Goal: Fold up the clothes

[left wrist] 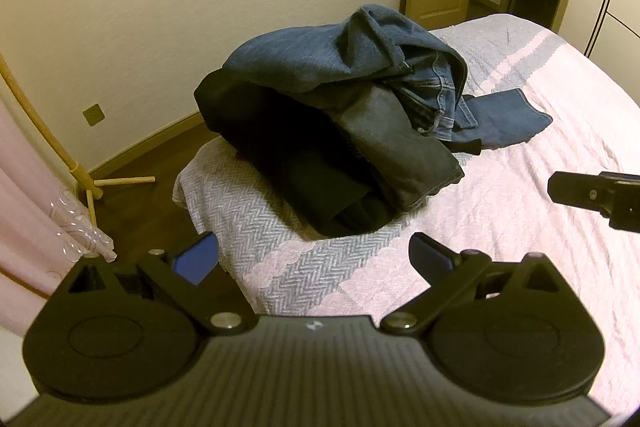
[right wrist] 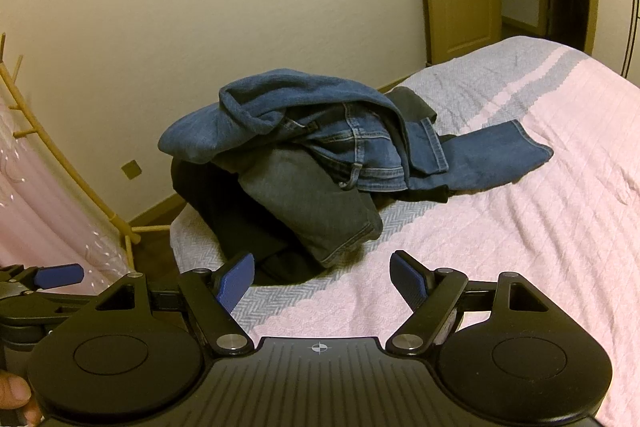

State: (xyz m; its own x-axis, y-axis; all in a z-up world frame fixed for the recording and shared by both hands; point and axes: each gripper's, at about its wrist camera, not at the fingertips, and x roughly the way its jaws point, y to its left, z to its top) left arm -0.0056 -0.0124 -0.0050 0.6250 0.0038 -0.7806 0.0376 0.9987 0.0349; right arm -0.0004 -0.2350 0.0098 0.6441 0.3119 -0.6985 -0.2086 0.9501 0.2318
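2 jaws apart, jeans pile (left wrist: pixel 340 115) ahead (untouched)

The left gripper (left wrist: pixel 314 259) is hovering with jaws spread over the bed (left wrist: pixel 520 227). Jeans (left wrist: pixel 340 67) are lying heaped on dark trousers (left wrist: pixel 280 147) ahead. The right gripper (left wrist: pixel 560 187) is poking in.

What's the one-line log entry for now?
stage: pre-grasp | left hand-held gripper: open, empty | right hand-held gripper: open, empty | clothes pile: unfolded on bed

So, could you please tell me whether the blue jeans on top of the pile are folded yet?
Not folded. The blue jeans lie crumpled atop the pile, waistband bunched, one leg trailing flat across the bedspread.
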